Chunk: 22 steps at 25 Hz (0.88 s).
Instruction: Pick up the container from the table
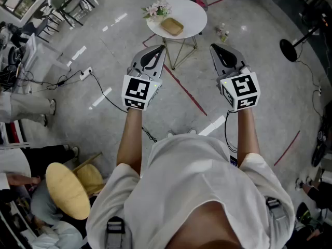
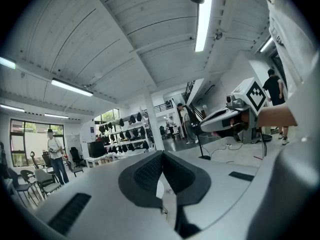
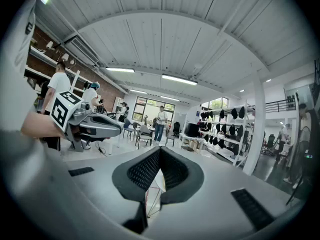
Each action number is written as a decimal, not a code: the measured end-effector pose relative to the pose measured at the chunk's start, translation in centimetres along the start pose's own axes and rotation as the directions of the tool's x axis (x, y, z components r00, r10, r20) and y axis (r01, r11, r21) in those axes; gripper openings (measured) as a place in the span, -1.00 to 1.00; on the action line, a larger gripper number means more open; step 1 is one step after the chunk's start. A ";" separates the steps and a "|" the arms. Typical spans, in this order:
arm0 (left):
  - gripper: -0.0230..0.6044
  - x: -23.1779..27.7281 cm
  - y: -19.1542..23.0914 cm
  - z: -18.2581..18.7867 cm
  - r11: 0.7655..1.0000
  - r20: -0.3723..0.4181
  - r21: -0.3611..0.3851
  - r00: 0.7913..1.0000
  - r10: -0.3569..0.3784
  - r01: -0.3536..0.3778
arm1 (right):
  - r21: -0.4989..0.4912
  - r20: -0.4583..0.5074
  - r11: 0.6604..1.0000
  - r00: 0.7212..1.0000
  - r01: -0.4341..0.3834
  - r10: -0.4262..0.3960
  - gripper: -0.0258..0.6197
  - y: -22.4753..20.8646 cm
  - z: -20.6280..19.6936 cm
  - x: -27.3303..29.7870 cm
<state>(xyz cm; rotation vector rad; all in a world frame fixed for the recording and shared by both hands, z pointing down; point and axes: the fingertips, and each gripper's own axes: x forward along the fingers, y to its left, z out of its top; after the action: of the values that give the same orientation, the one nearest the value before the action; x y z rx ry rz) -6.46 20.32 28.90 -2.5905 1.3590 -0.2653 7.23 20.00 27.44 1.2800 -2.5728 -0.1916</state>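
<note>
Closest to me is the person's white short-sleeved shirt (image 1: 197,180), with both bare forearms reaching forward from it. The left gripper (image 1: 162,47) and the right gripper (image 1: 211,46) hang side by side in the air on the near side of the round white counter (image 1: 194,12), and neither touches it. The left one's black ribbed fingers (image 2: 145,173) are clenched tip to tip with nothing between them. The right one's fingers (image 3: 141,170) are pressed together the same way, also empty. Below them is the polished grey floor (image 1: 104,71), where a red tape line (image 1: 187,95) runs out from under the counter. The counter stands on thin gold wire legs (image 1: 181,51). The shallow tan rectangular container (image 1: 172,26) lies on the counter near its front edge, untouched. Just beyond the container, at the counter's left rim, is a bunch of pale pink flowers (image 1: 158,8). Two small bottles (image 1: 223,33) stand on the floor to the right of the counter
</note>
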 end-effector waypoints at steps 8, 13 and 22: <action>-0.88 1.5 0.2 -0.4 1.000 -0.019 0.012 1.000 0.007 -0.007 | 0.017 0.027 1.000 1.000 -0.007 0.006 -0.88 -1.3 0.1 0.3; -0.88 3.0 -1.0 0.0 1.000 -0.012 0.007 1.000 0.011 -0.011 | 0.038 0.040 0.998 0.998 -0.041 0.039 -0.87 -2.7 -0.8 0.0; -0.88 5.8 -2.5 -1.0 0.999 -0.044 -0.017 0.998 0.040 -0.041 | 0.014 0.055 0.997 0.996 -0.074 0.073 -0.88 -6.1 -2.3 -0.1</action>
<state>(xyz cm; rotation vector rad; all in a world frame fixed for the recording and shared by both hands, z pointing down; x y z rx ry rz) -1.48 16.86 30.89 -2.5826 1.4331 -0.3072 12.64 16.38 28.19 1.1994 -2.6675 -0.1955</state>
